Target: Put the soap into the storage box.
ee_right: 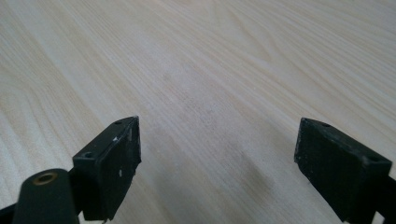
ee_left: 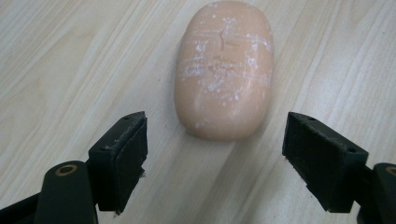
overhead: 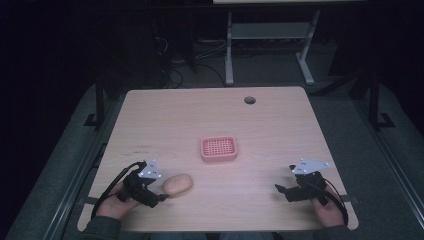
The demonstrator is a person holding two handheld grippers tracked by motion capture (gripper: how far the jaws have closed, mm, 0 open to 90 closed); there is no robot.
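Jaws spread over a pale wood-grain table (overhead: 215,115); dark room behind.

We count one bar of soap (overhead: 177,184) on the counter (overhead: 210,120), peach-coloured and scuffed white in the left gripper view. We count one pink slotted soap dish (overhead: 219,149). We count two hand-held grippers: the left hand-held gripper (overhead: 162,197) and the right hand-held gripper (overhead: 279,188). We count one round hole (overhead: 249,100) in the counter, probably a cable port.
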